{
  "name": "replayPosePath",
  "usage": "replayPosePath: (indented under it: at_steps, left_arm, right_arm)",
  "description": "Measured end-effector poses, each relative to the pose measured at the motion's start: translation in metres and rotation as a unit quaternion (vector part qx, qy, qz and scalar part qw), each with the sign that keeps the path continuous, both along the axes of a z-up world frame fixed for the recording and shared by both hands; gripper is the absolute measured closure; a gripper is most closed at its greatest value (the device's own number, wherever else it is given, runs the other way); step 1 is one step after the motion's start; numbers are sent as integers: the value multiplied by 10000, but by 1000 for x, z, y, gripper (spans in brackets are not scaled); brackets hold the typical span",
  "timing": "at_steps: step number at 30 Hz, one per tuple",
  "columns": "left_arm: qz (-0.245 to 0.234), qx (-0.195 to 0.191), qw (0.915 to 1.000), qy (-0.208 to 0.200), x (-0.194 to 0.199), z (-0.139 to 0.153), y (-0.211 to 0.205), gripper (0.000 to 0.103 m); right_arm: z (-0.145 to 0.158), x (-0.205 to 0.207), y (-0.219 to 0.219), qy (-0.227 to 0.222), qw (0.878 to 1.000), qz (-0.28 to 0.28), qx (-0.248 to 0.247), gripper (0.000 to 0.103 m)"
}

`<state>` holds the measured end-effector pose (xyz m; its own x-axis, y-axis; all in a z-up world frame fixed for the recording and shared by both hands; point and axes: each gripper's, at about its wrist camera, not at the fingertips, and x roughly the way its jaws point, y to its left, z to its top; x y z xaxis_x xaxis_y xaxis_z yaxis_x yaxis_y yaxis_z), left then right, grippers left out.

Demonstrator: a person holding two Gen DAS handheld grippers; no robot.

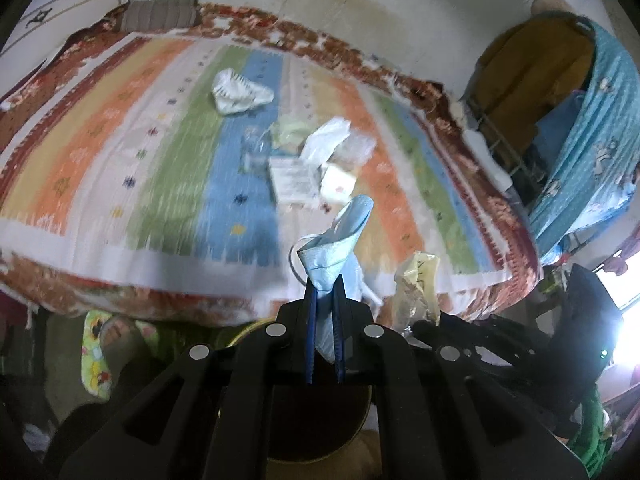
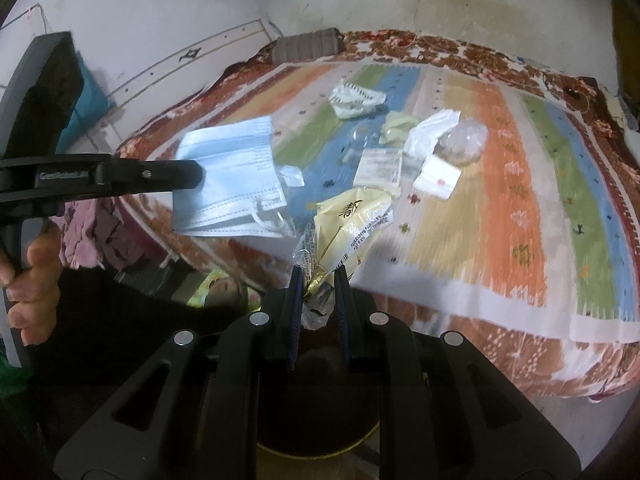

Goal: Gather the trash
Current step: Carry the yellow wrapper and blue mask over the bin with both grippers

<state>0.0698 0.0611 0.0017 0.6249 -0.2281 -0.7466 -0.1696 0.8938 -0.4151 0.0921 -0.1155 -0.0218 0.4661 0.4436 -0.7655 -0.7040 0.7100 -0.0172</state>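
A: Over bed edge, both tongs loaded. Left gripper (image 1: 325, 280) clenched on pale blue pleated paper face mask (image 1: 340, 240); right gripper (image 2: 318, 276) clamped on crinkled yellow plastic snack wrapper (image 2: 348, 220).

B: Receptacle?

A: Dark round bin with yellowish rim (image 2: 320, 436) directly beneath both sets of jaws, floor level. Mask and wrapper hang above it, clear of striped multicolour woven bedspread (image 2: 500, 200).

B: Remaining trash?

A: Heap of white paper scraps and clear plastic (image 2: 420, 152) mid-bed, ahead of and beyond both tips. Crumpled white printed bag (image 2: 356, 98) farther back. Right side appears slightly nearer. Probably drop first, then reach forward.
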Motion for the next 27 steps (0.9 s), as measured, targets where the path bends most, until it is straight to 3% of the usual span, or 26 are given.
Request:
replayPosePath:
  at_steps: [17, 23, 27]
  left_arm:
    - [203, 178, 9936, 1092, -14, -60, -19, 96]
    - [294, -109, 9832, 1796, -11, -100, -20, 96]
    - [333, 13, 9804, 1943, -12, -108, -25, 95]
  right_arm:
    - [-53, -1, -9, 684, 9956, -293, -575, 88]
    - [-73, 2, -10, 1100, 9902, -343, -794, 88]
    - [-92, 7, -10, 1531, 9839, -435, -812, 86]
